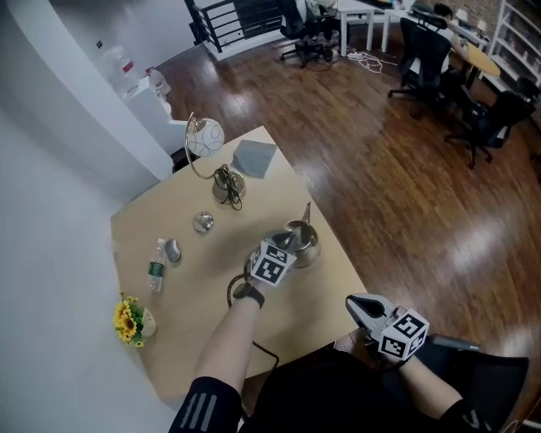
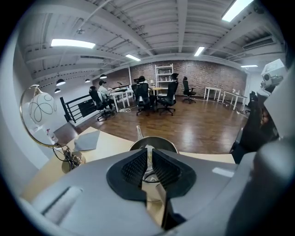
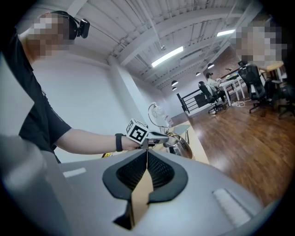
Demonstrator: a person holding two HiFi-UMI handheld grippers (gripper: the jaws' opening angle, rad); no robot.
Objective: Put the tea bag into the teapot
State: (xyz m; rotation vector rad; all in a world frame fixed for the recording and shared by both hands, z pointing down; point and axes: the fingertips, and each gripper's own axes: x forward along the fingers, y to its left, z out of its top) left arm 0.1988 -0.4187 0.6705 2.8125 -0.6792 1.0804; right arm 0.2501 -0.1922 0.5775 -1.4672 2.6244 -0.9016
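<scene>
Pale wood is showing across the worktop [image 1: 194,254], which is standing against a white wall on a dark plank floor [image 1: 406,169]. Office chairs [image 1: 427,51] and a black railing [image 1: 224,21] are sitting at the far end of the room. A globe lamp [image 1: 205,139], a grey cloth [image 1: 254,157], a small bottle [image 1: 157,266] and yellow flowers [image 1: 128,320] are lying around a steel teapot [image 1: 304,243]. The person's left forearm is reaching out over the worktop, holding the left hand-held gripper [image 2: 149,154] just above the teapot's open mouth. Its jaws are standing a narrow crack apart. A pale scrap, seemingly the tea bag [image 2: 149,150], is showing between their tips. The right hand-held gripper [image 3: 147,156] is hanging off the near edge, jaws pressed together on nothing.
</scene>
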